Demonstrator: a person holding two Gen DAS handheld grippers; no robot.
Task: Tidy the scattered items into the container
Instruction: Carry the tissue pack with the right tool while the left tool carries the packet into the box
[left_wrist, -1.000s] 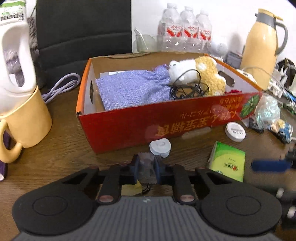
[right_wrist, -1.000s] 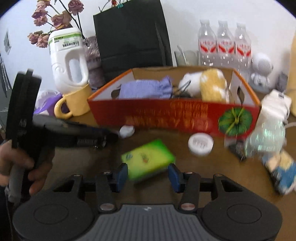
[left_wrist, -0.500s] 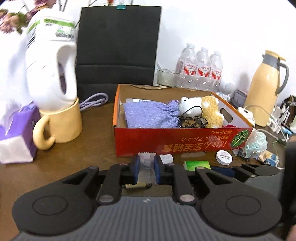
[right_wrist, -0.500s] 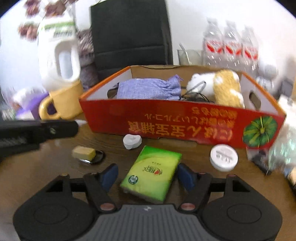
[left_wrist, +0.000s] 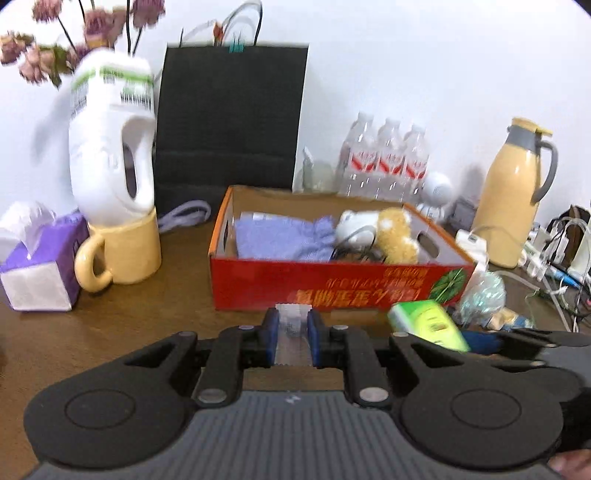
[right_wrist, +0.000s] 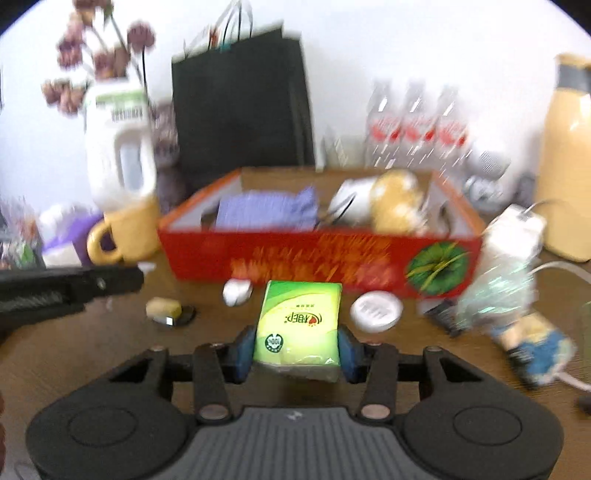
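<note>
The red cardboard box (left_wrist: 332, 284) (right_wrist: 295, 254) stands on the brown table, holding a purple cloth pouch (left_wrist: 280, 242), a plush toy (left_wrist: 384, 232) and a black cable. My left gripper (left_wrist: 291, 334) is shut on a small clear plastic packet (left_wrist: 291, 325), raised in front of the box. My right gripper (right_wrist: 297, 349) is shut on a green tissue pack (right_wrist: 299, 325) (left_wrist: 428, 323), lifted above the table. Loose on the table are a white heart-shaped piece (right_wrist: 238, 290), a round white lid (right_wrist: 376, 310), a yellow eraser-like block (right_wrist: 164, 308) and a crumpled clear bag (right_wrist: 495, 291).
A yellow mug (left_wrist: 122, 251) with a white detergent jug (left_wrist: 110, 158) stands left, beside a purple tissue box (left_wrist: 40, 273). A black paper bag (left_wrist: 229, 122), water bottles (left_wrist: 384, 158) and a yellow thermos (left_wrist: 513, 195) stand behind. Cables and chargers (left_wrist: 554, 251) lie right.
My right gripper closed on the green tissue pack and lifted it off the table. My left gripper, still holding the clear packet, rose and pulled back from the box.
</note>
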